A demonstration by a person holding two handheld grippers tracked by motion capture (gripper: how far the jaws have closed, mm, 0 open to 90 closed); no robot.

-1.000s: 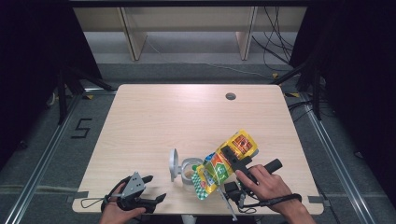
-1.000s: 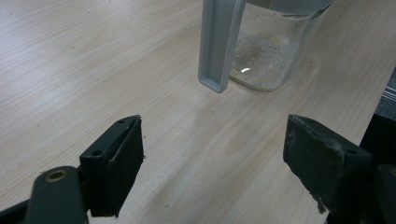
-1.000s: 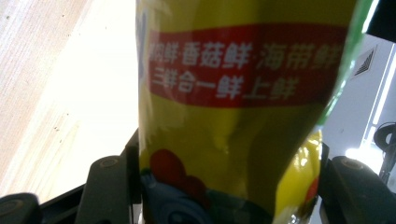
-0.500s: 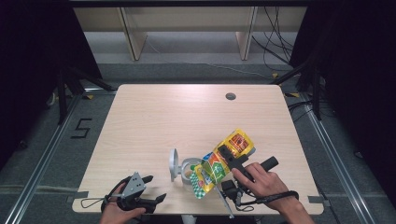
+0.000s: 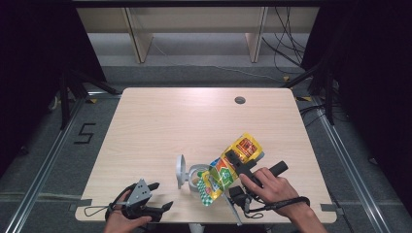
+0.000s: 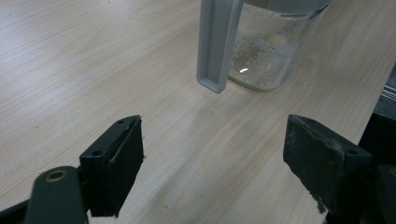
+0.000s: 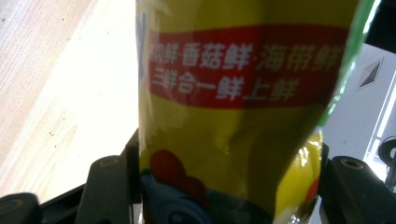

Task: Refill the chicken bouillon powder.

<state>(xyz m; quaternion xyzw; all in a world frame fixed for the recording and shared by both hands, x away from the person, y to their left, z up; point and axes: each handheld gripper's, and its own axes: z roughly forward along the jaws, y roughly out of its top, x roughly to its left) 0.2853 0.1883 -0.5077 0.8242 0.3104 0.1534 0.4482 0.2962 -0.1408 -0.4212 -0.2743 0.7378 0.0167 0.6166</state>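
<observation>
Right gripper view: the right gripper (image 7: 224,182) pinches a yellow seasoning pouch (image 7: 238,107) between its jaws, tilted above the clear jar (image 5: 197,175) near the table's (image 5: 160,121) front edge. The pouch looks light, soft and crinkly, best held across its body. The left gripper (image 6: 219,172) rests spread at the front-left corner.
</observation>
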